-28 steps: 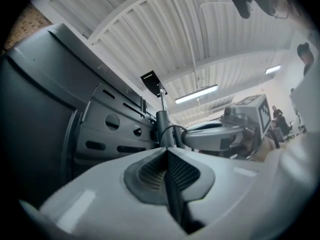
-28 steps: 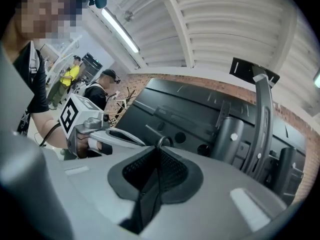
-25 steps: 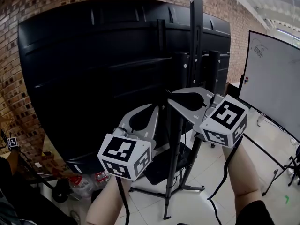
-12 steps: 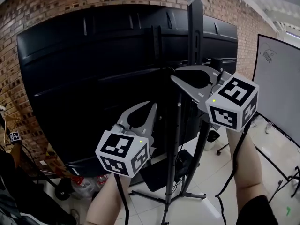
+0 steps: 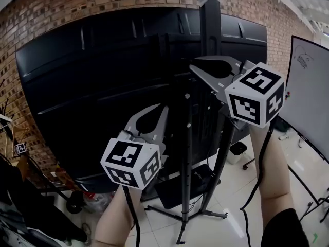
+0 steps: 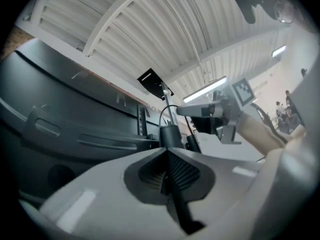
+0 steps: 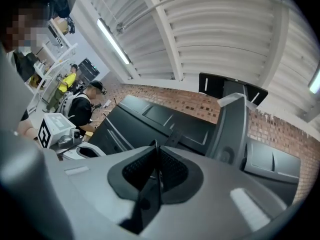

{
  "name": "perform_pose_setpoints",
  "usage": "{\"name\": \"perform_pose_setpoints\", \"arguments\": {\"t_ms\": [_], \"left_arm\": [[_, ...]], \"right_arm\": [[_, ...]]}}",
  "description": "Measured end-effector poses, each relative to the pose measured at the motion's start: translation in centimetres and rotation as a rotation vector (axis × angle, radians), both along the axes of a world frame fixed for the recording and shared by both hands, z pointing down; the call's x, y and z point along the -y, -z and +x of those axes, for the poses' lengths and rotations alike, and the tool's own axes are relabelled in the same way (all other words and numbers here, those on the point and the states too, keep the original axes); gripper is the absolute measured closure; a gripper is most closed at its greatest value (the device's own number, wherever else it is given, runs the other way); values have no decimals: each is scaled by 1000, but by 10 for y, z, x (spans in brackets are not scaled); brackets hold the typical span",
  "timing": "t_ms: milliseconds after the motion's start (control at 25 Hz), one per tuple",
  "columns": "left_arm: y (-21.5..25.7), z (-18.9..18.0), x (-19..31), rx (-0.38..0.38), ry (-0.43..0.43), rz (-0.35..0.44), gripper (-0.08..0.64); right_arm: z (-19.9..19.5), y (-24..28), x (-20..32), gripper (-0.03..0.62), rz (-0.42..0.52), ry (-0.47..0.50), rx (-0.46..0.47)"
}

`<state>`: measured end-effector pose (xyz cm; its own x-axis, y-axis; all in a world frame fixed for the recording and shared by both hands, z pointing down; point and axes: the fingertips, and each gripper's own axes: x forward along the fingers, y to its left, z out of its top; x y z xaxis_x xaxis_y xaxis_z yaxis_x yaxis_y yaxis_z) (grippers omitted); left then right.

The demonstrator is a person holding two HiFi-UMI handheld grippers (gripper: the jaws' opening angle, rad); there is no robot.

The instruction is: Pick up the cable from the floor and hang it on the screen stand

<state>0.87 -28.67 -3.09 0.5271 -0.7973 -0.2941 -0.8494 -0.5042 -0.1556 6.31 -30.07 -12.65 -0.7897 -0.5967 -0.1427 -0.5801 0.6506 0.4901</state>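
Pickup done: cable pinched in both left tongs and right tongs, each closed on it, held up just beside the screen stand upright. Not yet hung; remaining, by the look: draping over the stand, then letting go.

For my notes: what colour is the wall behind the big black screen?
Red-brown brick wall with pale mortar lines, clearest in the head view.

Thin black cable held aloft, near upright black screen stand.
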Motion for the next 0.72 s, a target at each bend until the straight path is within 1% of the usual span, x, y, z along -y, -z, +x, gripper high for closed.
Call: {"name": "perform_pose_setpoints", "arguments": {"t_ms": [120, 360, 720], "left_arm": [[1, 1, 3, 7, 13, -6, 555], [6, 2, 6, 10, 40, -8, 555], [-5, 0, 5, -11, 50, -19, 555]], "right_arm": [[3, -2, 10, 563, -16, 2, 20], [13, -4, 29, 563, -33, -35, 24], [39, -44, 53, 563, -128, -82, 121]]}}
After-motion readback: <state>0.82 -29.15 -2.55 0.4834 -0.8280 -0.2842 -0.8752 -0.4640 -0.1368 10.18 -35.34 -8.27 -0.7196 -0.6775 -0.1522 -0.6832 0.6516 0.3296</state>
